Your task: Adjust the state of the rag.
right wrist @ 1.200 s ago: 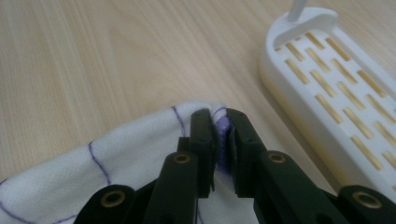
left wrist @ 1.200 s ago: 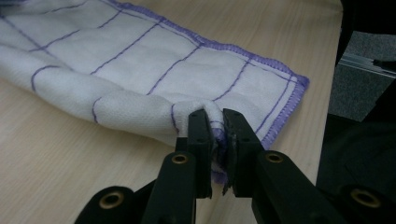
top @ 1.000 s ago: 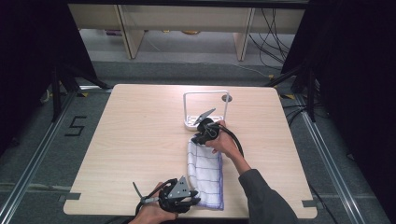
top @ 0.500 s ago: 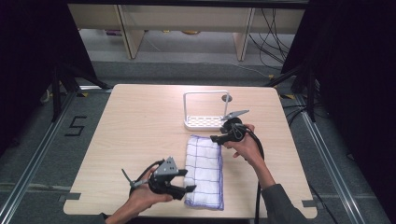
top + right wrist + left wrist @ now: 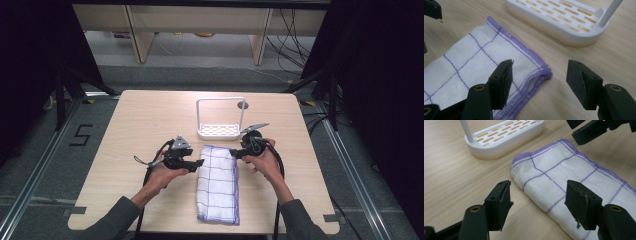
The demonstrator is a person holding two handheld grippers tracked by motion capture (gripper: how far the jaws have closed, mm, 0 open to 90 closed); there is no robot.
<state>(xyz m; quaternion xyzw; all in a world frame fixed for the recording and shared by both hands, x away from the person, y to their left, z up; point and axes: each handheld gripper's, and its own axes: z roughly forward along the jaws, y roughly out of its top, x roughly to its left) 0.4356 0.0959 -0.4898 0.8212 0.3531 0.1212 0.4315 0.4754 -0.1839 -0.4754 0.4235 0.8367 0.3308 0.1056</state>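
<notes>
I am holding both tools over the light wooden table (image 5: 150, 120), on which the folded white cloth with thin purple grid lines and a purple stitched hem (image 5: 218, 182) is lying flat as a long strip, its far end just in front of the white slotted plastic rack with a tall wire hoop (image 5: 218, 131). My left gripper (image 5: 537, 202) is hovering at the cloth's far left corner with its jaws apart and nothing pinched, having just been opening; one jaw is standing over bare wood, the other over the fabric. My right gripper (image 5: 539, 82) is doing the same at the far right corner, jaws spread and empty after just opening, straddling the hemmed corner where the layers are curling up slightly. I am judging that I am lining up to take both far corners for another fold or a lift. The risk I am seeing is in the layers: if the lower pad is sliding in between plies instead of under the whole stack, I will be peeling off only the top sheet and undoing the fold. Closing one side before the other could be dragging the strip askew, and pushing forward while pinching could be nudging the cloth into the rack, which sits close.
</notes>
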